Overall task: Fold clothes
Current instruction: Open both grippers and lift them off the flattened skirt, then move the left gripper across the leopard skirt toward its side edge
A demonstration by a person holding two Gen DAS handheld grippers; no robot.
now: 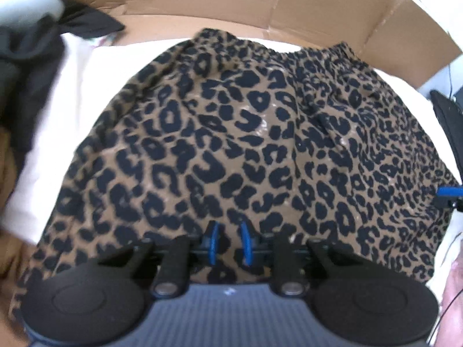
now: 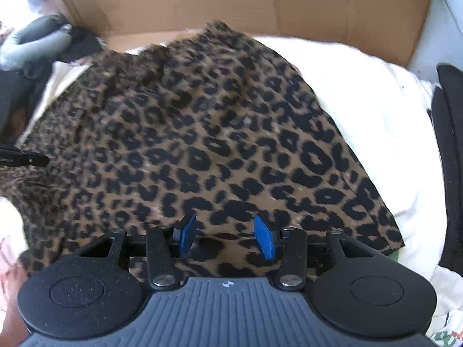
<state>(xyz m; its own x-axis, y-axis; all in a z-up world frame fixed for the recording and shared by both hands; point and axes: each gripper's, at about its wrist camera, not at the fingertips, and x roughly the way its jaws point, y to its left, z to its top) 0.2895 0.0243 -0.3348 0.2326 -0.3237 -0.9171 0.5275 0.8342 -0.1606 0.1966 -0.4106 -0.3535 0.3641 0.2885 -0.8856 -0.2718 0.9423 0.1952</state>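
Note:
A leopard-print garment (image 1: 246, 144) lies spread flat on a white sheet (image 1: 72, 115), its gathered waistband at the far side. My left gripper (image 1: 230, 243) hovers over the garment's near edge. Its blue pads (image 1: 214, 243) stand a narrow gap apart, and the print shows through unpinched. In the right wrist view the same garment (image 2: 202, 144) fills the middle. My right gripper (image 2: 227, 237) is open wide over the near hem, with nothing between its pads (image 2: 264, 240). A blue tip of the right gripper (image 1: 450, 192) shows at the garment's right edge.
A brown cardboard box wall (image 1: 260, 0) stands just behind the sheet, seen too as cardboard (image 2: 260, 0). Dark clothes (image 1: 29, 72) and a grey item (image 2: 34, 43) are piled at the far left. A black object (image 2: 448, 144) borders the right side.

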